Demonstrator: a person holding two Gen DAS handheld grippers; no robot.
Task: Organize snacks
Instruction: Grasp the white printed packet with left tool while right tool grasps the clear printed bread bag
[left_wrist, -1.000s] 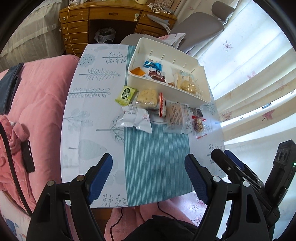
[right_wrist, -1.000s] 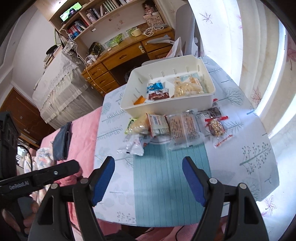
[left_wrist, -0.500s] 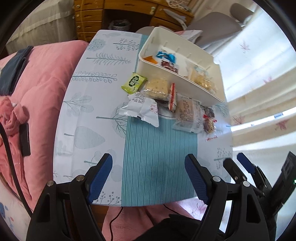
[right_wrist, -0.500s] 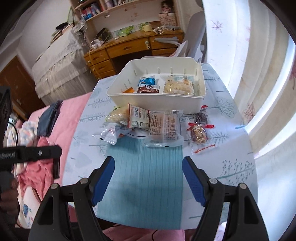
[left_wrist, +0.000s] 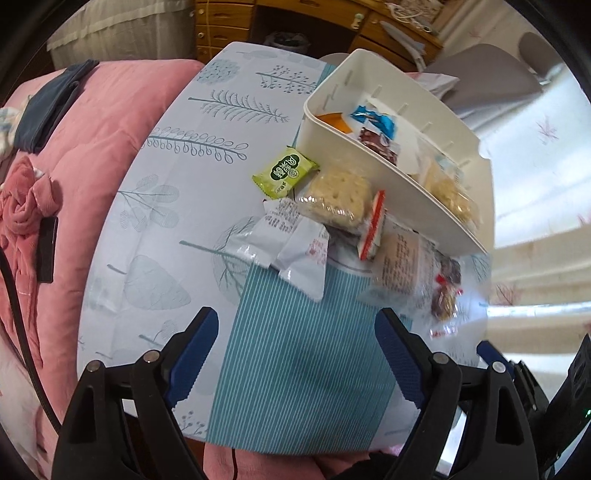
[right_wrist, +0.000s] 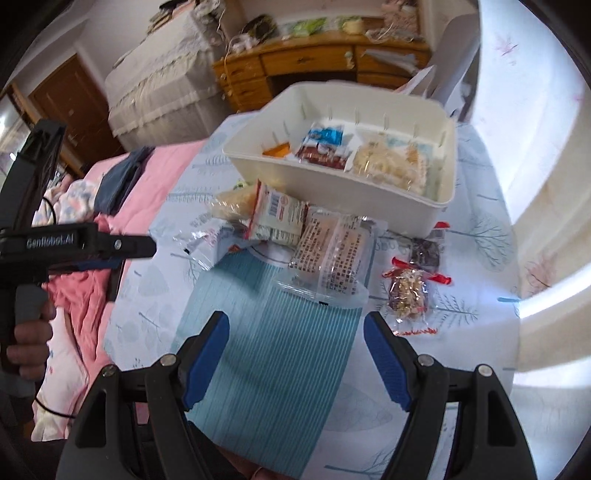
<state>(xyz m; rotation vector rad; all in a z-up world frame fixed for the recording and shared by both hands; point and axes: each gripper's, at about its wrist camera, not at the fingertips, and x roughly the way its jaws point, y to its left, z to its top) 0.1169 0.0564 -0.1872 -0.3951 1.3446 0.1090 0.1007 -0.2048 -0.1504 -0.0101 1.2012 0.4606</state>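
downward, both claws (left_wrist: 295, 332) (right_wrist: 295, 332) gape, empty.

Bin (left_wrist: 373, 173) at table's (left_wrist: 155, 221) far end, some snacks inside; loose packets (left_wrist: 295, 243) rowed before it.

The white bin (right_wrist: 332, 186) looks like smooth matt plastic. The snack wrappers (left_wrist: 291, 243) are glossy crinkled film, some of it clear. The tablecloth (left_wrist: 177, 155) seems a smooth printed sheet, perhaps vinyl, though blur leaves that unsure. The pink quilt (left_wrist: 103, 122) is soft matt cloth; the desk (right_wrist: 314, 62) is varnished wood.
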